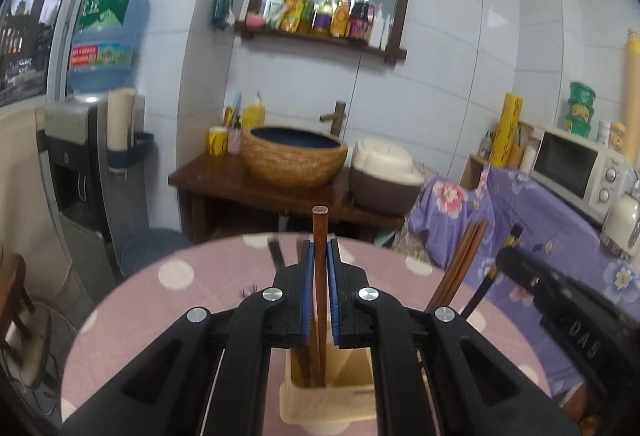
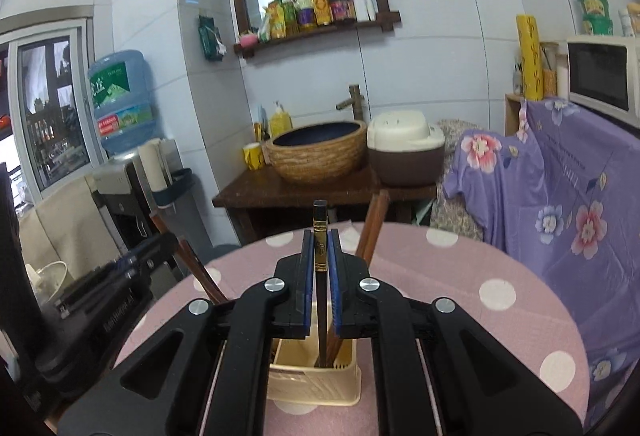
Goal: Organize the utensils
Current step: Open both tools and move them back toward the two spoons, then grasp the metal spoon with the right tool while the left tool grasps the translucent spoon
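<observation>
Between the blue pads of the left gripper [image 1: 320,252] stands a brown wooden chopstick [image 1: 319,236], clenched upright, its long axis vertical, its flat butt end pointing up and its lower end reaching down into the cream utensil holder [image 1: 332,396] directly below. The right gripper [image 2: 320,248] likewise grips a black chopstick with a gold band [image 2: 320,236], also near vertical, tip down inside the same holder. Other brown chopsticks [image 2: 370,232] already lean in the holder, tilted outward toward its far side. By my reading the task is well along: several sticks are housed, and these two are at the holder but not yet released, so letting go remains. No loose utensils can be made out on the pink polka-dot tablecloth [image 2: 460,276]. Beyond it sit a woven basin [image 2: 316,151] and a rice cooker [image 2: 404,147].
</observation>
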Demonstrator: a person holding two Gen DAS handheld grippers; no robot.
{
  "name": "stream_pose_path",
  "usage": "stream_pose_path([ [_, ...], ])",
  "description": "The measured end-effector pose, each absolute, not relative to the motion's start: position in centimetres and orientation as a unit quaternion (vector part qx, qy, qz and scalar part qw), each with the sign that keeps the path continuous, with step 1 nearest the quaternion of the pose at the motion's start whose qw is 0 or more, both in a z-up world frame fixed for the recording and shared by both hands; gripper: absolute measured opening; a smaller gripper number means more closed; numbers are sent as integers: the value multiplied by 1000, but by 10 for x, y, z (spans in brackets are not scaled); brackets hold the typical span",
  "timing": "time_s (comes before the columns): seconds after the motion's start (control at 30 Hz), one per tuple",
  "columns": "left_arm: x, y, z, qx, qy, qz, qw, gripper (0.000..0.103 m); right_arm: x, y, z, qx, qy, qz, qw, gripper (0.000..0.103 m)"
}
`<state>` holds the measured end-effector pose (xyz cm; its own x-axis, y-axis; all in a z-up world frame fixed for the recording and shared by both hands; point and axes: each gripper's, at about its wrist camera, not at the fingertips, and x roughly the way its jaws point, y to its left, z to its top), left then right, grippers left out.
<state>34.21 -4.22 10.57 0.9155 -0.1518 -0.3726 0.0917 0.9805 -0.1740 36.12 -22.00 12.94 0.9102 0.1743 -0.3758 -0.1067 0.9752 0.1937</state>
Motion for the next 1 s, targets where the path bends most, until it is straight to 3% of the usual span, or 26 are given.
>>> stream_pose_path([
  [0.2, 343, -39, 76, -85, 239, -73, 965, 8, 361, -227, 107, 99, 204, 64, 972, 8],
  [0.23, 339, -37, 74, -85, 243, -74, 963, 14, 359, -227, 106, 97, 202, 62, 973, 9],
  [0.3, 327, -31, 73, -86, 243, -66, 964, 38, 346, -229, 104, 87, 194, 53, 976, 15],
  [0.33, 317, -27, 72, -84, 243, -59, 964, 56, 337, -229, 102, 81, 192, 47, 977, 23],
  [0.37, 309, -23, 69, -85, 246, -58, 964, 61, 328, -229, 99, 76, 195, 42, 977, 37],
  [0.43, 290, -15, 60, -85, 257, -55, 961, 64, 309, -227, 86, 62, 210, 41, 975, 46],
  [0.63, 232, 18, 9, -109, 316, -18, 942, 67, 259, -210, 2, 23, 339, 33, 940, 45],
  [0.77, 210, 29, -16, -111, 341, 4, 934, 67, 238, -195, -43, 15, 395, 40, 918, 39],
  [1.0, 197, 26, -21, -99, 344, -8, 934, 67, 233, -169, -75, 5, 432, 47, 901, 31],
])
